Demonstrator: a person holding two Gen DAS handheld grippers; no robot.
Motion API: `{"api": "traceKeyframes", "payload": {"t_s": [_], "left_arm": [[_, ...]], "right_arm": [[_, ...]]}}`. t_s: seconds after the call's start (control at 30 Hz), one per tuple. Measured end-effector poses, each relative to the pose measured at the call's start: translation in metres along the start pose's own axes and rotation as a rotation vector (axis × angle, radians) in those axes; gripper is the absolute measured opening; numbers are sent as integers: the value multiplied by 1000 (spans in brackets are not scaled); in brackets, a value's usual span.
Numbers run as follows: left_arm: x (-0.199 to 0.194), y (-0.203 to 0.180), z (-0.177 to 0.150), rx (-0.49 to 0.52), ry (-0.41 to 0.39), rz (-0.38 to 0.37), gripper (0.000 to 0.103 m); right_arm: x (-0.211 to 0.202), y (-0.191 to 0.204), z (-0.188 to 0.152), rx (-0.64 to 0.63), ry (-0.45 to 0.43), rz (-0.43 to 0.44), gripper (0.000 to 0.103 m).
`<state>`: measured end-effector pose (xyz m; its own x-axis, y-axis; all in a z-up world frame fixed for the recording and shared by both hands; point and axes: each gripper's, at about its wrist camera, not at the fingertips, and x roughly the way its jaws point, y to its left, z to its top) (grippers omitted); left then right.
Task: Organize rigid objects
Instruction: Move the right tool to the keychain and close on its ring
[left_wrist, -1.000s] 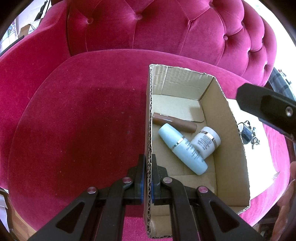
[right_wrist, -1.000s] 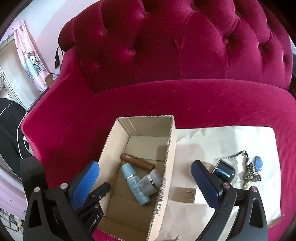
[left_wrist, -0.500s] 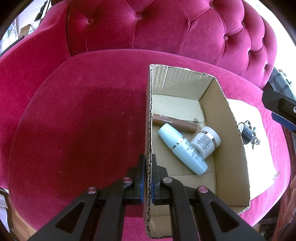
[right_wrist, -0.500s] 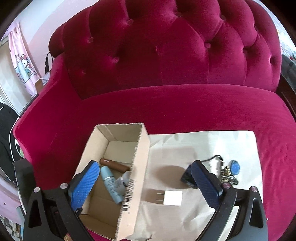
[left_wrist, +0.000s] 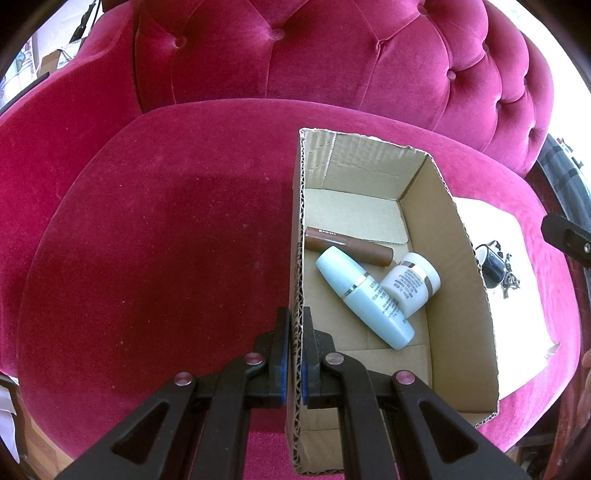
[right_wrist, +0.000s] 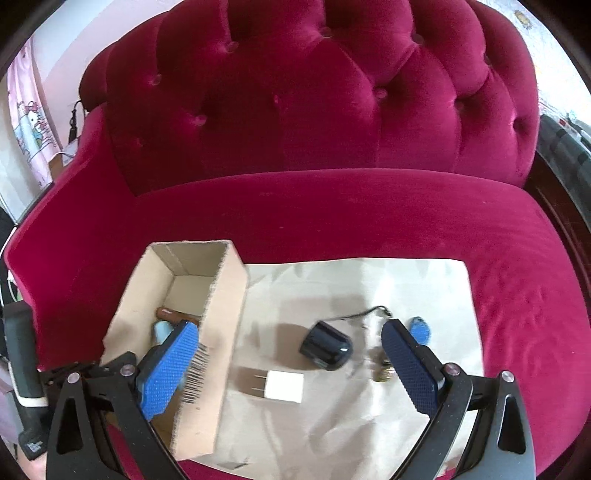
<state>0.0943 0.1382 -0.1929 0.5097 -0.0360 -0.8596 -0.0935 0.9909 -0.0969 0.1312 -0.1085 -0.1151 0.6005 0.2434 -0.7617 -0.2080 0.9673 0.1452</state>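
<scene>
The white plug (right_wrist: 283, 386) and black case (right_wrist: 325, 350) lie on the paper (right_wrist: 369, 424) just right of the box (right_wrist: 225, 295), between my spread right gripper (right_wrist: 288, 373), so I risk clipping the box wall or dragging the paper, while my left gripper (left_wrist: 296, 347) pinches the box's left wall.

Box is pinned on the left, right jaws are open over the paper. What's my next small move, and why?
Probably lower the right gripper onto the white charger: it lies loose on the paper, nearest the cardboard box, which the left gripper steadies by its wall.
</scene>
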Motion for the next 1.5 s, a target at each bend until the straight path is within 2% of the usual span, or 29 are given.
{"api": "traceKeyframes", "payload": {"t_s": [0.63, 1.5], "left_arm": [[-2, -2, 0, 0, -7, 11, 4], [-1, -2, 2, 4, -7, 11, 4]], "right_arm": [[5, -57, -21, 2, 23, -136, 101], [55, -94, -40, 27, 137, -197, 101]]}}
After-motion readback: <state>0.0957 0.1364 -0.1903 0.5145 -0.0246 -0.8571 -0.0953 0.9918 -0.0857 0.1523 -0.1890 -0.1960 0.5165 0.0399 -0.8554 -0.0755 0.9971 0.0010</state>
